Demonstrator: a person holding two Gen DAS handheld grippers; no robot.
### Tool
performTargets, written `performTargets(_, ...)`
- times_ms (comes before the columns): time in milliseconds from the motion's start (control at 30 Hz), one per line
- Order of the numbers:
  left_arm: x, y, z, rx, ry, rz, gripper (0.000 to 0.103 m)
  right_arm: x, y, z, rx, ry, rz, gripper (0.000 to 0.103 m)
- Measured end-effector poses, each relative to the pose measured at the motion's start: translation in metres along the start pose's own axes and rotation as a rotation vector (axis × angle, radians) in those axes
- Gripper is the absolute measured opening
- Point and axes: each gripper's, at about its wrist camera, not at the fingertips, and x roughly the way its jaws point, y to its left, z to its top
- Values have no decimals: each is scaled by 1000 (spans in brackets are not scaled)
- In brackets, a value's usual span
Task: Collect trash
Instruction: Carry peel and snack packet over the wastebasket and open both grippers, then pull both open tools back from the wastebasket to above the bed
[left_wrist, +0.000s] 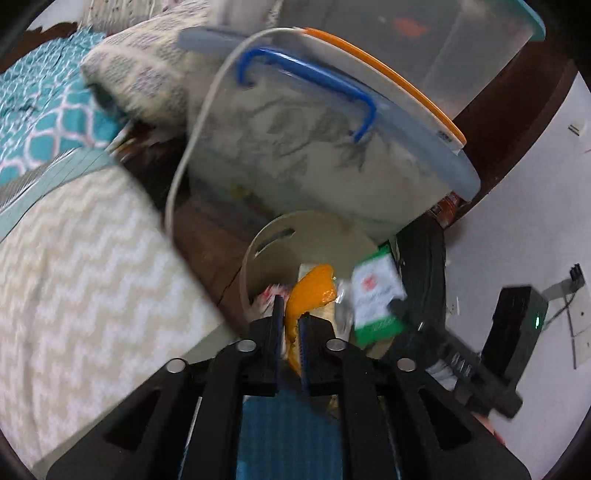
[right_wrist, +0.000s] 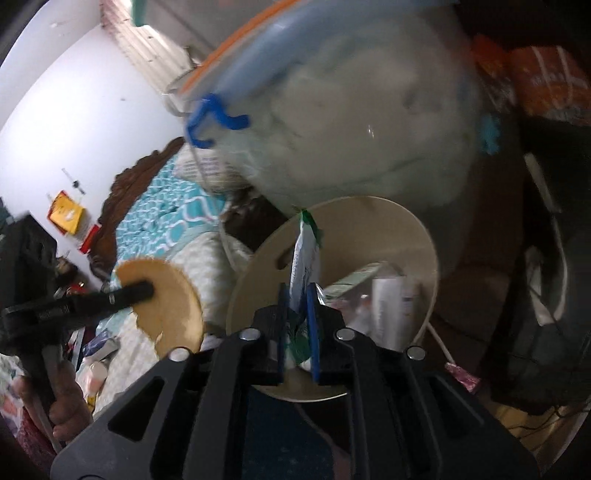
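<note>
Left gripper (left_wrist: 291, 317), bottom centre of left view: fingers slightly apart, orange peel (left_wrist: 312, 291) between them; pads look to touch it (blur, grip uncertain). Right gripper (right_wrist: 297, 295), bottom centre of right view: fingers narrowly apart, green-and-white wrapper (right_wrist: 304, 254) standing upright between them, contact unclear.

Both grippers above one round beige bin (left_wrist: 258, 254) at centre; several wrappers already inside. One clear storage tub (left_wrist: 314, 147) with blue handle, upper centre. One bed (left_wrist: 74, 240), left of left view.
</note>
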Motion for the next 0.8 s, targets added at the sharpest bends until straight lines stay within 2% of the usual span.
performTargets(33,6,-4,4,2,-4,12,40,3,-1,1,15,2,3,84)
performTargets(67,10,-7,7,3,-14,29,56,4,-2,1,33,-19,7,93)
performTargets(100,12,-8,9,8,-26,48,54,3,-2,1,32,-55,14,90)
performTargets(167,11,-7,9,13,-20,55,53,2,1,3,9,-53,19,82)
performTargets(267,-5,0,-1,14,-40,42,54,-9,5,-1,31,-82,54,82)
performTargets(467,-48,23,-44,39,-86,87,59,-18,40,-19,34,-83,146,82)
performTargets(600,-75,40,-76,42,-122,189,65,-24,67,-41,53,-80,195,82)
performTargets(800,-113,67,-115,22,-157,306,65,-38,102,-81,68,-106,196,82)
